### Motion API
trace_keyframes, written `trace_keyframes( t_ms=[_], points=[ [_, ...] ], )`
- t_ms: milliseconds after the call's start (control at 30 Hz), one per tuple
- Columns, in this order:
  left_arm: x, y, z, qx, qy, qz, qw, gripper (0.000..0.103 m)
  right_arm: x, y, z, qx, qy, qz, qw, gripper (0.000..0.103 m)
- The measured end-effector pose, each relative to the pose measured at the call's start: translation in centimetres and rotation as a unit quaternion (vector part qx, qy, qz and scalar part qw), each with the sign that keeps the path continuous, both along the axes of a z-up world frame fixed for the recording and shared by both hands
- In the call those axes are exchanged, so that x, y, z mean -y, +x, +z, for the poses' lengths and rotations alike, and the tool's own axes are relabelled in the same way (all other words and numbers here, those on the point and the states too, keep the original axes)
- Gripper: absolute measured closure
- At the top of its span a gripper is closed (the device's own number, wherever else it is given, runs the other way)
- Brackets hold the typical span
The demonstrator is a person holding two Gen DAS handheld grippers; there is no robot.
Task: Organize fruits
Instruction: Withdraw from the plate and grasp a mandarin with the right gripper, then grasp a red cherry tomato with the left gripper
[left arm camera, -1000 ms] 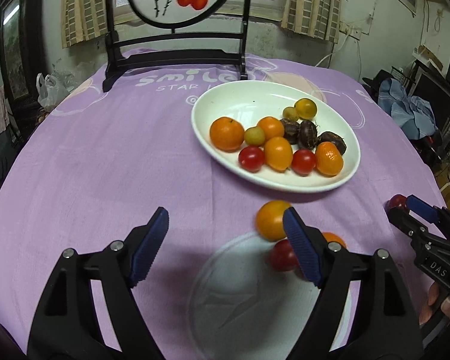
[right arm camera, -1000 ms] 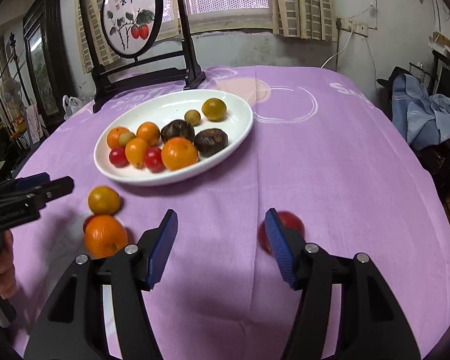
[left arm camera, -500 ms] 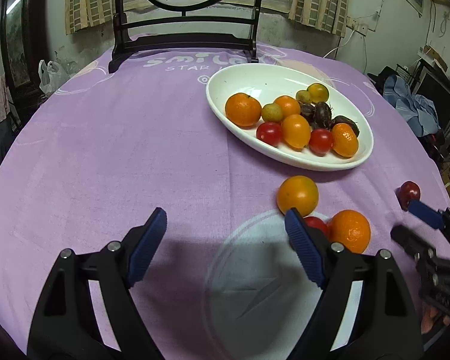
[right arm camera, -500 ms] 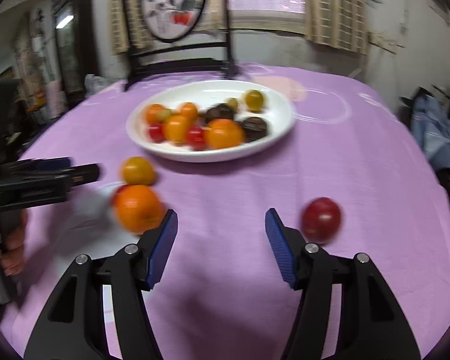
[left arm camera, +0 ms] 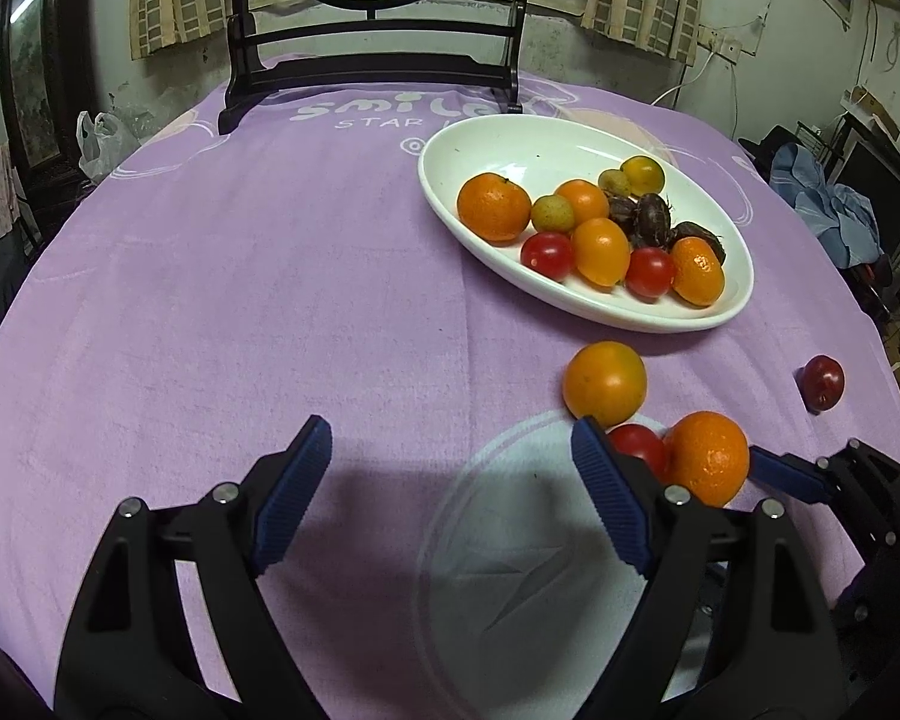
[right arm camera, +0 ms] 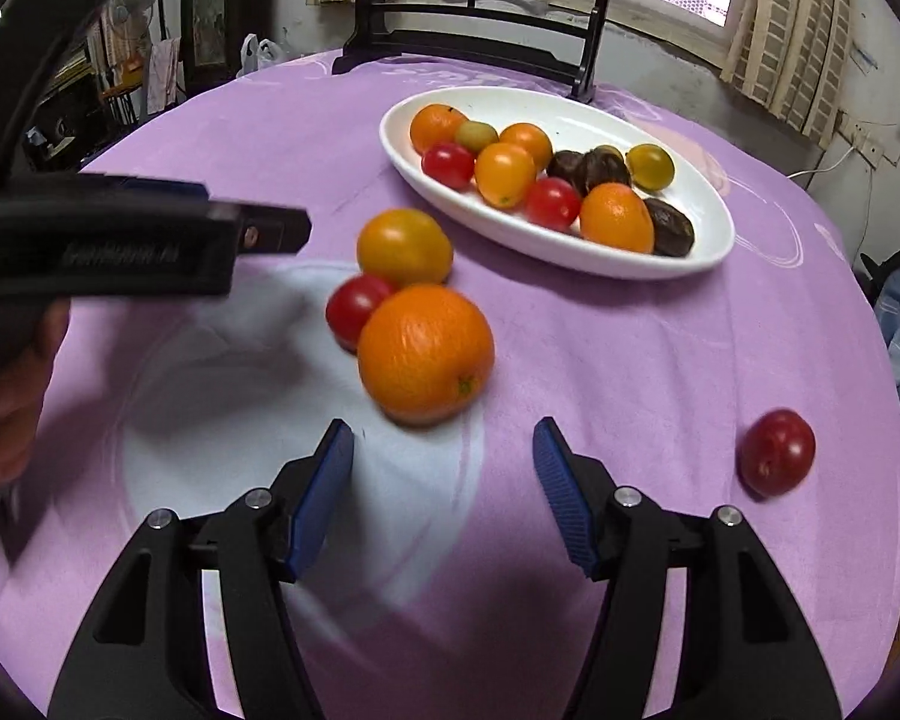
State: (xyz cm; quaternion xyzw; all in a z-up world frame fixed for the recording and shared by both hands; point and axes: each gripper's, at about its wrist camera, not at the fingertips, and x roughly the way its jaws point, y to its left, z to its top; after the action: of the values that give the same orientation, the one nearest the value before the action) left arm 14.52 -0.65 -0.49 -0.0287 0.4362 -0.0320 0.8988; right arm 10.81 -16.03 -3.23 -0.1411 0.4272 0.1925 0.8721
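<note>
While both grippers are hovering low over the purple tablecloth (left arm camera: 210, 300), we are holding nothing; left gripper (left arm camera: 450, 492) is sitting with its blue-padded jaws spread wide and empty, and right gripper (right arm camera: 444, 492) is likewise spread, nothing between its pads. We are seeing three loose fruits clustered on the cloth just short of the white oval plate (left arm camera: 510, 144): a yellow-orange tomato (left arm camera: 605, 383) nearest the plate, a small red tomato (left arm camera: 637, 444) touching it, and a big orange (left arm camera: 707, 457) touching the red one; in the right wrist view the orange (right arm camera: 426, 353) is lying just ahead of the right gripper's open jaws, slightly blurred, with the red tomato (right arm camera: 354, 309) and the yellow-orange tomato (right arm camera: 403, 247) behind it. A dark red fruit (right arm camera: 777, 451) is lying apart, off to the right on the cloth; it is showing at the far right in the left wrist view too (left arm camera: 821, 381). The plate (right arm camera: 708, 204) is carrying oranges, red tomatoes, greenish fruits and dark brown ones; a dark wooden screen stand (left arm camera: 378, 69) is standing behind it. The cluster is resting at the edge of a pale round print (left arm camera: 510, 540) on the cloth.
</note>
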Motion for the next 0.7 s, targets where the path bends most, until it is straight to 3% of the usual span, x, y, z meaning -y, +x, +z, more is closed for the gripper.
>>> trace_keyframes(
  t_ms=[133,167,200,400,700],
  points=[
    [0.0,0.0,0.1,0.001,0.000,-0.002,1.0000,0.018,-0.7,1.2,-0.2,0.001,0.006,-0.007,1.000,0.040],
    [0.0,0.0,0.1,0.002,-0.001,-0.001,1.0000,0.018,-0.6,1.5,-0.2,-0.002,0.015,-0.009,1.000,0.045],
    [0.0,0.0,0.1,0.002,-0.001,-0.001,1.0000,0.018,-0.4,1.8,-0.2,-0.012,0.033,-0.009,0.999,0.059],
    [0.0,-0.1,0.2,0.002,-0.002,-0.003,1.0000,0.018,2.2,1.8,0.6,-0.026,0.079,-0.050,0.995,0.060],
    [0.8,-0.4,-0.1,0.002,0.009,-0.013,0.9999,0.018,5.4,0.1,1.4,-0.003,0.085,-0.092,0.992,0.060]
  ],
)
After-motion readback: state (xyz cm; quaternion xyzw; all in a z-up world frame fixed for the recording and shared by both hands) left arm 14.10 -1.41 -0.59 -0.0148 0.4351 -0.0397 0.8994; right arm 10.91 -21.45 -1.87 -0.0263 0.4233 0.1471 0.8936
